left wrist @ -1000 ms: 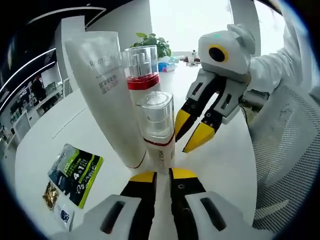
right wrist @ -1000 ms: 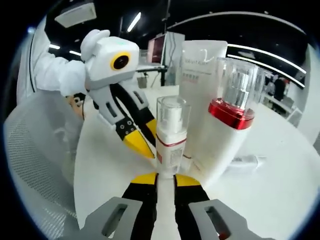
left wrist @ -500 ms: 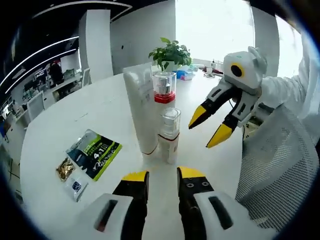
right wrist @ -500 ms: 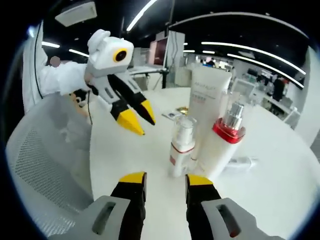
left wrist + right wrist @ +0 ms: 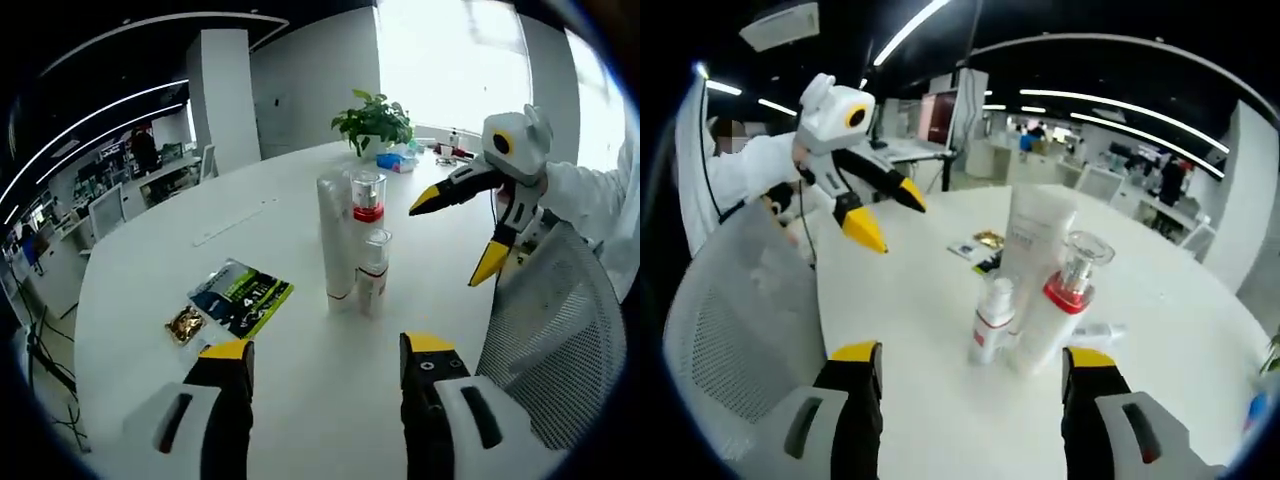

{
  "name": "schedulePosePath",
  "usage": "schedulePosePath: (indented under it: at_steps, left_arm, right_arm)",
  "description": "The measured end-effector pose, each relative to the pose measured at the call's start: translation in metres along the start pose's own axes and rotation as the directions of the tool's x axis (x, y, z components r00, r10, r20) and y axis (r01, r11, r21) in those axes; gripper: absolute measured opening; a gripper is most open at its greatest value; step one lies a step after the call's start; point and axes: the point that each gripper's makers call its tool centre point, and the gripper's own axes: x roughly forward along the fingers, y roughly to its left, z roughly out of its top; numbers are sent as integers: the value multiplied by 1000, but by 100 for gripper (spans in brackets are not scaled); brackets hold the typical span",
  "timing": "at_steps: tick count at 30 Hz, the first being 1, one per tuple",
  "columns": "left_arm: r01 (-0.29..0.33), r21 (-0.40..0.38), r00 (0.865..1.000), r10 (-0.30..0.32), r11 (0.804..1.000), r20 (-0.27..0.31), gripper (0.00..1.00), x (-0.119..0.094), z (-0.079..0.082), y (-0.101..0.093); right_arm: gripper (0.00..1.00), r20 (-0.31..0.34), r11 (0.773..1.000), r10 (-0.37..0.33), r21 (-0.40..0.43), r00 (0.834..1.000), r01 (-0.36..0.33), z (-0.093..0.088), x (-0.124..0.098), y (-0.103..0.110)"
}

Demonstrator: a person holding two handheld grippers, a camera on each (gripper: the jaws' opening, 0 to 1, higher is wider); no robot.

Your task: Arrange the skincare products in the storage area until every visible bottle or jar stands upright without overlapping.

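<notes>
Three products stand upright in a tight cluster on the table [image 5: 150, 270]: tall tube [image 5: 1032, 240], red-collared pump bottle [image 5: 1060, 310], small spray bottle [image 5: 990, 322]. Left gripper [image 5: 325, 350] and right gripper [image 5: 970, 355] hang clear, jaws wide and empty, likely because the arrangement looks finished.

The counter [image 5: 150, 270] is white. On it stand a white tube [image 5: 335, 235], a white bottle with a red ring and clear cap [image 5: 368, 200], and a small white bottle with a thin red band [image 5: 374, 270]. A flat packet [image 5: 240, 295] is green, black and white. The fingers [image 5: 229, 350] have yellow tips on black.
</notes>
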Motion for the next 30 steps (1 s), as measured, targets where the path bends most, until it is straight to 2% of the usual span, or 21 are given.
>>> schedulePosePath:
  at_steps: [4,7,9,13,16,17,30]
  left_arm:
    - [8,28,1000,-8,1000,-6,65,-5,-4,-4]
    - [3,28,1000,-3,1000,-11,71,-6,-5,0]
    - [0,24,1000,0,1000,-11,74,-9,-5,2]
    - [6,29,1000,-6,1000,-10,79,-11,-7,3]
    - [-4,33,1000,4,999,-10,83,-13,-10,4]
    - [-5,29,1000,6,1000,-11,84,-14,-10,5]
    - [-18,11,1000,18,1000,-6,97,-20,-11,1]
  right_arm:
    - [77,-13,1000,-15,-9,1000,15,-3,-2,0]
    - [86,-18,999,-33,-12,999,33,-2,-6,-2]
    - [88,-15,999,-41,-14,999,41,0,-7,-3]
    - [90,-18,999,-39,-1,999,39,-1,-9,-5]
    - [98,-27,1000,-12,-3,1000,12,-2,-9,-2]
    - [99,-30,1000,-23,-7,999,23,-2,-9,-4]
    - [99,-13,999,26,-18,1000,-27,1,-8,-11]
